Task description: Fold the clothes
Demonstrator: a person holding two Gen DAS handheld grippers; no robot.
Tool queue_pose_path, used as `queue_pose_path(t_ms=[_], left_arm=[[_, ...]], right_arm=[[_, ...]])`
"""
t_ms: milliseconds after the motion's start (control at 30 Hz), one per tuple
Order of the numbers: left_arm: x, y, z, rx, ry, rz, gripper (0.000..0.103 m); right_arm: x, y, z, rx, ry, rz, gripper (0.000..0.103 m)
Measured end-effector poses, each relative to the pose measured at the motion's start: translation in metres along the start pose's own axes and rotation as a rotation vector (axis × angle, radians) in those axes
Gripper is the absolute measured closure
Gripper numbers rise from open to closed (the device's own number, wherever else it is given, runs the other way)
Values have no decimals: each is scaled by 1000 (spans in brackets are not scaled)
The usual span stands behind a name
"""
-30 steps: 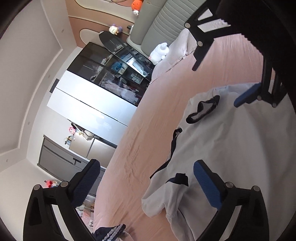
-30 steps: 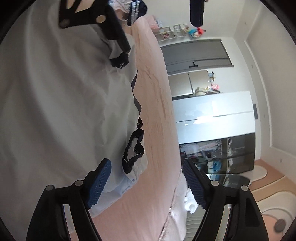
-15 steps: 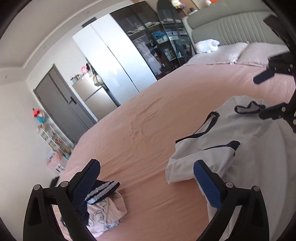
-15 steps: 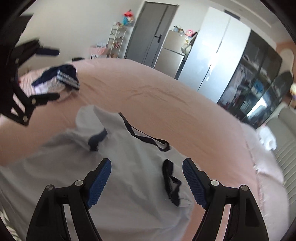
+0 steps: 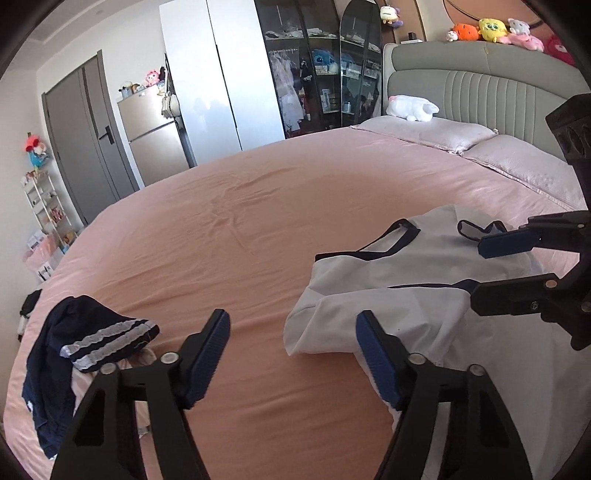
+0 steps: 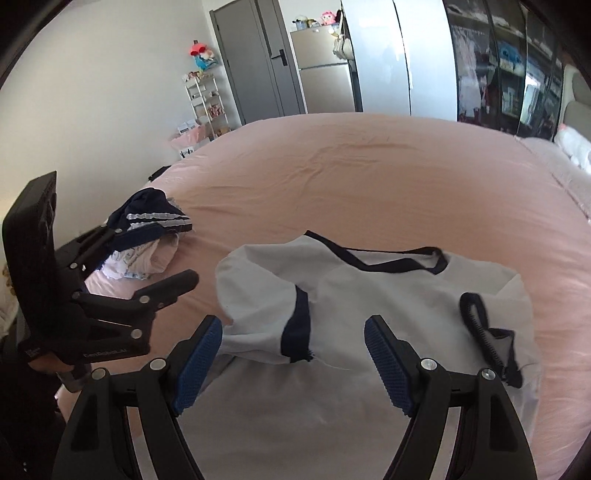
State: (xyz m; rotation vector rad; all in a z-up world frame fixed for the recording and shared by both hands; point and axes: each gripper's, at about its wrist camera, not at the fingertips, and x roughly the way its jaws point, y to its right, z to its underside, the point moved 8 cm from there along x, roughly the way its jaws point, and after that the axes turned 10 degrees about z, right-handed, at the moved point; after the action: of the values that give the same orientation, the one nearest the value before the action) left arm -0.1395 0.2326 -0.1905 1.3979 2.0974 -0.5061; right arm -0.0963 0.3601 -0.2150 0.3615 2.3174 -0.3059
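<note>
A wide bed point(image 5: 258, 229) under a pink sheet fills the room, with two pale pillows point(image 5: 424, 134) against a grey padded headboard point(image 5: 480, 92). A white plush toy point(image 5: 412, 108) lies on the nearer pillow. More stuffed toys point(image 5: 491, 29) line the headboard's top. Beyond stand a dark glass wardrobe point(image 5: 314, 66) (hanging garments dimly visible inside), white cupboard doors point(image 5: 218, 74), a silver fridge point(image 5: 155, 144), a grey door point(image 5: 85, 136) and a white wire shelf rack point(image 6: 207, 99).

The right tool point(image 6: 293, 360) hangs wide apart over a white navy-trimmed shirt point(image 6: 369, 295) on the pink bed point(image 6: 369, 177).
</note>
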Motion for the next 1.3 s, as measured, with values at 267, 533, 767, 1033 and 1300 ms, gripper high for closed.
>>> queue_pose_path(t_ms=[267, 533, 767, 1033, 1300], left_arm=[[17, 6, 4, -34, -30, 195, 78], [31, 0, 6, -57, -43, 201, 94], [36, -3, 6, -62, -45, 212, 99], [36, -7, -8, -68, -27, 191, 99], [29, -2, -45, -24, 1, 190, 99]], right_arm=[[23, -4, 8, 191, -79, -123, 24], [48, -2, 22, 339, -144, -167, 54], [53, -13, 20, 345, -122, -169, 71], [53, -19, 11, 327, -74, -128, 92], [20, -17, -18, 273, 40, -111, 94]])
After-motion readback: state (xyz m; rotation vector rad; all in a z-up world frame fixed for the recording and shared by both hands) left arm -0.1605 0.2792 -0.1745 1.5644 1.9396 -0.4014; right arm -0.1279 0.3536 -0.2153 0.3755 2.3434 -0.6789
